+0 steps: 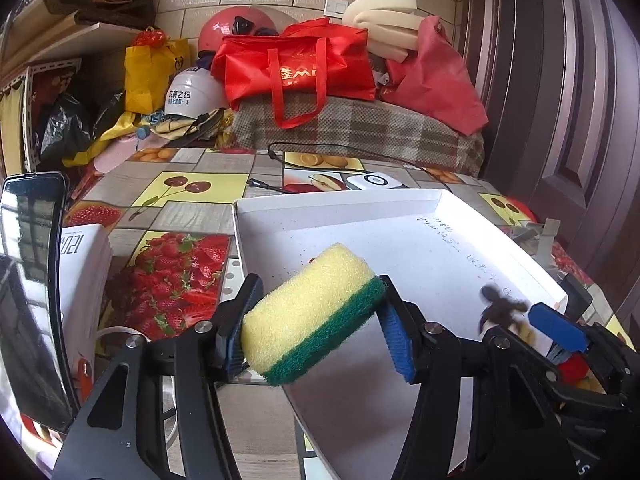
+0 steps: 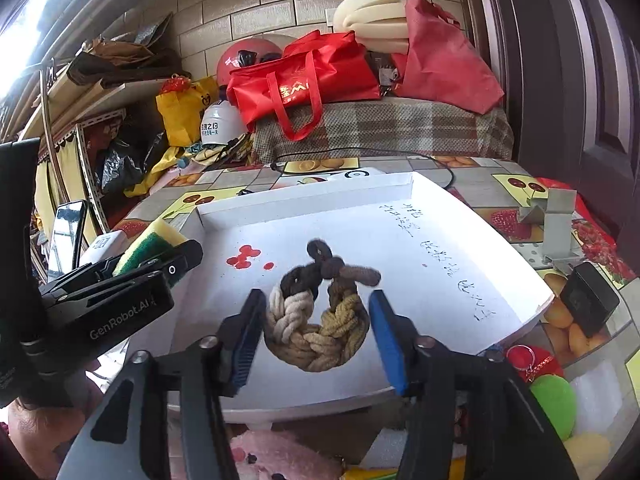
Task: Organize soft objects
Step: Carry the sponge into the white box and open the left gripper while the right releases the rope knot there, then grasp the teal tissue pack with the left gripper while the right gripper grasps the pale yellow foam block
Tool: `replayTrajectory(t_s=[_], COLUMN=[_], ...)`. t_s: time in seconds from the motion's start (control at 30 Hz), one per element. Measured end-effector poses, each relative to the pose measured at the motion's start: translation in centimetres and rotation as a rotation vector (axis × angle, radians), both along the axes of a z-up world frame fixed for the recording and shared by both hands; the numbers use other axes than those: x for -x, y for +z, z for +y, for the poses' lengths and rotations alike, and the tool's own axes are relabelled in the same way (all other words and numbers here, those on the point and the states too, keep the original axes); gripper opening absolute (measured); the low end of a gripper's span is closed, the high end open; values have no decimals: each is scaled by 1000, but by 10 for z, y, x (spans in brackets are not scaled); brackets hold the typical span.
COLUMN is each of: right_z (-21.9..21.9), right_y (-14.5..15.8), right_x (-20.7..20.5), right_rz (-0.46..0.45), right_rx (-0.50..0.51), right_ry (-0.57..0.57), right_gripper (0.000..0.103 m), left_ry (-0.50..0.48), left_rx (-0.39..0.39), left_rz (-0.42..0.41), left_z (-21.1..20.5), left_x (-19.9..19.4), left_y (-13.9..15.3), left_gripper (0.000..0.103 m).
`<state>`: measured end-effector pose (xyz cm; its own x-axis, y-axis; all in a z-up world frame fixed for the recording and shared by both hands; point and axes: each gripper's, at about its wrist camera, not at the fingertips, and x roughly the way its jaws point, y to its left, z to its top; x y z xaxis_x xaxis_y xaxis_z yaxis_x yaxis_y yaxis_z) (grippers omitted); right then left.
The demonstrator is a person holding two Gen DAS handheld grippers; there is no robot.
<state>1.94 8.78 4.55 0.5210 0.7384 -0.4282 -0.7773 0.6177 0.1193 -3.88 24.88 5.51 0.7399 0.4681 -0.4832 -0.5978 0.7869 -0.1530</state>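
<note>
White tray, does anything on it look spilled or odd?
Yes. Red blotches stain the white tray floor at its left, beside the braided rope, like spilled drops. Handwriting is scrawled on the right side. Nothing looks damaged.

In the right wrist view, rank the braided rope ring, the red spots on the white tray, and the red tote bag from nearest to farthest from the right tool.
1. Braided rope ring: between the right tool's fingers.
2. Red spots: mid-tray, left, on the white tray.
3. Red tote bag: far back, on the plaid cover.
</note>
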Motion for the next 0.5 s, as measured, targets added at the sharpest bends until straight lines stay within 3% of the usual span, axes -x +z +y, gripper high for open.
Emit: replayTrajectory(t_s=[0.03, 0.07, 0.1, 0.2, 0.33, 0.5], right_z=[-1, -3, -5, -7, -8, -9], right_y=[1, 2, 3, 7, 9, 11], right_x=[1, 3, 6, 10, 12, 18], right_rz=[-9, -22, -38, -65, -85, -124], right_rx=[-3, -9, -18, -30, -40, -53], right_ry=[-10, -17, -18, -26, -31, -40], right_gripper=[85, 90, 90, 93, 103, 103], left_ry=[7, 12, 31, 50, 58, 59], left_rx=[-8, -18, -25, -15, -1, -21], left_rz=[0, -1, -3, -17, -29, -59], left_z=[-1, -2, -3, 1, 5, 2], left_x=[0, 1, 2, 6, 9, 14], left_y=[1, 2, 2, 3, 2, 5], left_gripper=[73, 86, 91, 100, 103, 103])
